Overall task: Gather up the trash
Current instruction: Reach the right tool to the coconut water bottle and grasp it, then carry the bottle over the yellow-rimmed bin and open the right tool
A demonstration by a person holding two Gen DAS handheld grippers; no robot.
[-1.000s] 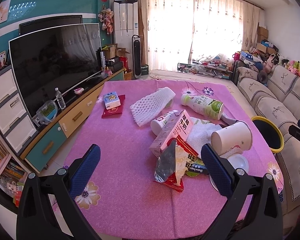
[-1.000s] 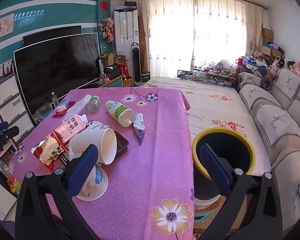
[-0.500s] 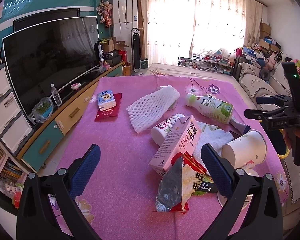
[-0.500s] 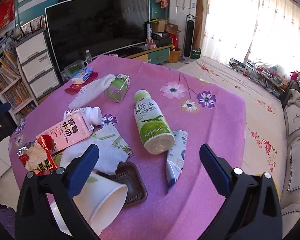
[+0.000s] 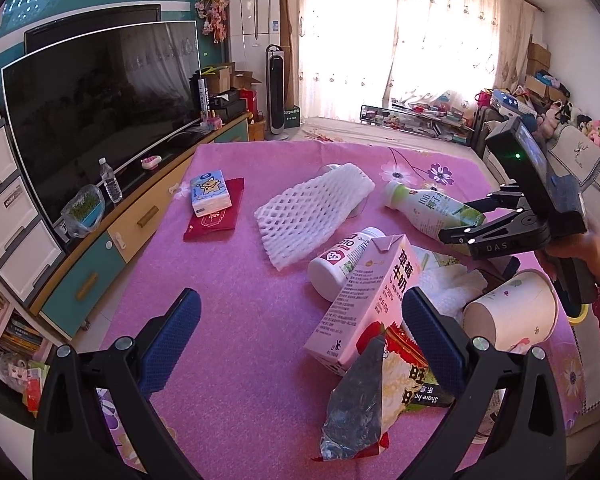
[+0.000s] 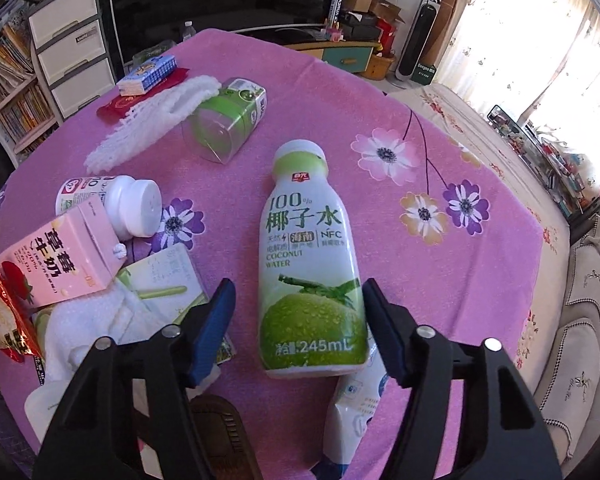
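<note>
Trash lies on a pink flowered tablecloth [image 5: 236, 280]. A white-and-green coconut water bottle [image 6: 310, 276] lies on its side; my right gripper [image 6: 298, 320] is open with its jaws on either side of the bottle's base, not closed on it. It shows in the left wrist view [image 5: 432, 210] with the right gripper [image 5: 468, 226] above it. My left gripper [image 5: 300, 332] is open and empty over a pink milk carton [image 5: 364, 300] and a snack bag [image 5: 364, 396]. A paper cup [image 5: 512, 312] lies at right.
A white foam net [image 5: 312, 208], a white pill bottle [image 5: 340, 258], a tissue pack [image 5: 210, 194] on a red envelope, a clear green box [image 6: 228, 120], a squeezed tube [image 6: 352, 412] and a brown tray [image 6: 220, 428] lie around. A TV stands left, a sofa right.
My right gripper moved forward and down over the table until its open jaws straddle the coconut water bottle. My left gripper moved forward toward the carton and snack bag.
</note>
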